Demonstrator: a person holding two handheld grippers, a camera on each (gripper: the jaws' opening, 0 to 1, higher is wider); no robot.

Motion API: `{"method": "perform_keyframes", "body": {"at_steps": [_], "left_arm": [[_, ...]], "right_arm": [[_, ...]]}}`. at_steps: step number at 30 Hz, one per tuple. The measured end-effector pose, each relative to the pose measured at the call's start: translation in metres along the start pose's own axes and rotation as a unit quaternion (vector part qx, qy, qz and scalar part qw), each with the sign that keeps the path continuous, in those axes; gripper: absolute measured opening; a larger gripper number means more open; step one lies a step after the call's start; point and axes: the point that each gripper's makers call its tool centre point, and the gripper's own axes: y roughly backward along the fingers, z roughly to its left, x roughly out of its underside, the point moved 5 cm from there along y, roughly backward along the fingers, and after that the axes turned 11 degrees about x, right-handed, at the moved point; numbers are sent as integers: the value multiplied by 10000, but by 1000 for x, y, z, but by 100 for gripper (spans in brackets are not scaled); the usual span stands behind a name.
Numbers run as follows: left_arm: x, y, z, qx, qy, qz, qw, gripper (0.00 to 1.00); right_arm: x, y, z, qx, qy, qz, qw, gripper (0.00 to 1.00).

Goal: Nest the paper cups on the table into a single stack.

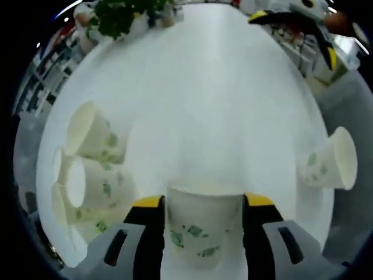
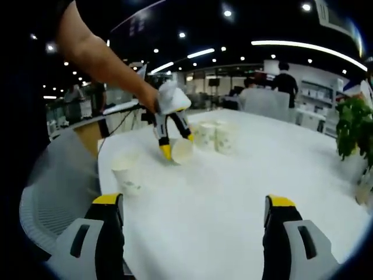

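Closest in the left gripper view, the left gripper [image 1: 204,233] pinches a white paper cup with green leaf prints [image 1: 203,224] between its black jaws with yellow tips, at the bottom centre of the frame. This cup stands upright, its open mouth up, and each jaw presses one side of its wall. Under it lies the white round surface [image 1: 210,105].

At the lower left of the same frame, a group of white paper cups with green prints [image 1: 87,169] lies on its side, the cups touching each other, mouths turned toward the left edge. At the right of the frame, one more white printed paper cup [image 1: 329,163] lies on its side near the rim of the surface, well apart from the group. Farther, at the top left, a green leafy plant [image 1: 125,14] stands at the far edge.

In the right gripper view, the right gripper [image 2: 195,233] has its jaws spread wide at the bottom of the frame, with nothing between them. Beyond them, at the left centre, a single white paper cup [image 2: 127,172] stands upright on the surface. Farther, a person's bare arm [image 2: 99,55] reaches down from the upper left, and the left gripper there holds a cup tilted. Just behind it, two or three printed cups [image 2: 218,137] stand close together. At the right edge the green plant shows again. A grey mesh chair [image 2: 55,192] is at the lower left.
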Motion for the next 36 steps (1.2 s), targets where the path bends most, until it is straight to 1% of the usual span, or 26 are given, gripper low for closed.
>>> {"method": "perform_keyframes", "body": {"at_steps": [3, 4, 8, 15, 16, 17, 19, 21, 23, 25, 31, 33, 35, 36], "left_arm": [[-1, 1, 0, 45, 223, -141, 9996, 48], [-2, 2, 1, 39, 244, -164, 9996, 48], [-1, 1, 1, 55, 202, -94, 9997, 46], [-1, 5, 2, 39, 397, -204, 9990, 44], [-3, 6, -2, 96, 589, -355, 9976, 44], [-6, 7, -3, 130, 613, -480, 9969, 44], [-7, 11, -3, 43, 551, -600, 9967, 44], [-7, 13, -3, 36, 617, -689, 9957, 43], [-7, 15, -4, 54, 705, -845, 9939, 43], [-9, 18, -4, 16, 753, -1066, 9915, 42], [-10, 28, -4, -151, 961, -1486, 9841, 41], [-12, 32, -3, -236, 1110, -1740, 9782, 40], [-16, 39, -3, -298, 1222, -2074, 9701, 40], [-16, 39, -3, -323, 1230, -2134, 9686, 40]], "right_arm": [[0, -1, 2, -19, 10, 15, 10000, 99], [0, -2, 4, -33, 14, 10, 10000, 98], [-1, -1, 4, -56, 34, 18, 10000, 98], [1, 0, 2, -4, -1, 36, 10000, 97], [1, 0, 2, -1, -5, 36, 10000, 97], [0, 1, 2, 0, -4, 30, 10000, 97], [0, 1, 3, -5, 5, 37, 10000, 97], [-2, 0, 3, -13, 30, 31, 10000, 97], [-4, -1, 3, -16, 34, 7, 10000, 97], [-6, -2, 2, -11, 47, -11, 10000, 96], [-11, -5, -2, 44, -10, -83, 10000, 97], [-13, -5, -3, 52, -20, -106, 9999, 97], [-14, -5, -2, 33, -9, -113, 9999, 97], [-14, -5, -2, 29, -3, -115, 9999, 97]]}}
